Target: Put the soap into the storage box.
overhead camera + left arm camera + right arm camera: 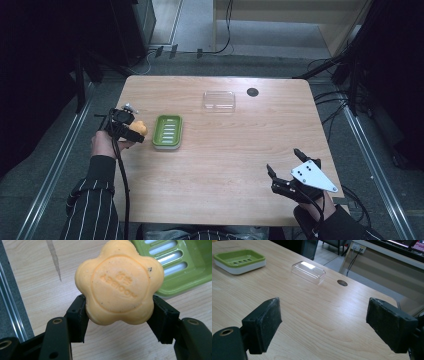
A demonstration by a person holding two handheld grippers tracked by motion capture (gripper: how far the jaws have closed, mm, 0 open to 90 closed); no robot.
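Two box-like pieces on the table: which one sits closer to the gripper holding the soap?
The green soap dish, slotted with a white base. It lies just beside the left gripper and its orange soap; the clear plastic lid sits farther back.

Matt waxy orange soap (118, 282); glossy green plastic soap dish (180, 267); clear plastic lid (308, 272); pale wood-grain table (317, 315).

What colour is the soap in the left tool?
Pale orange soap; the left gripper view shows it best.
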